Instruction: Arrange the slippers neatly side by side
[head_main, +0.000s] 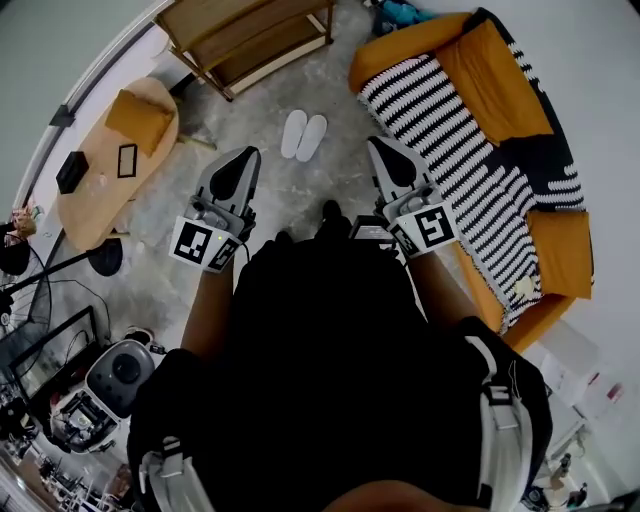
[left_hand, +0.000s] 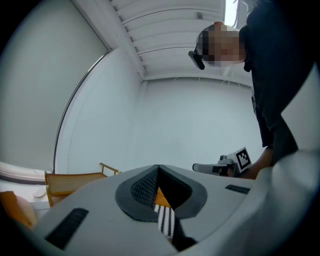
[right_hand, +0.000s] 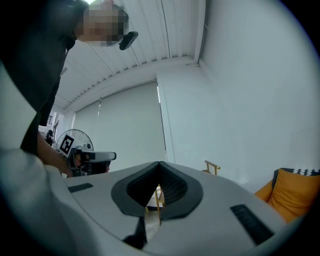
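Observation:
Two white slippers lie side by side and touching on the grey floor, ahead of the person's feet. My left gripper is held level above the floor, left of and nearer than the slippers, shut with nothing in it. My right gripper is level to their right, also shut and empty. In the left gripper view the jaws meet at their tips, and the right gripper shows beyond them. The right gripper view has its jaws closed too, with the left gripper off to the side. Neither gripper view shows the slippers.
An orange sofa with a black-and-white striped blanket stands on the right. A wooden rack is at the back. An oval wooden table with an orange cushion is on the left. A fan and equipment crowd the lower left.

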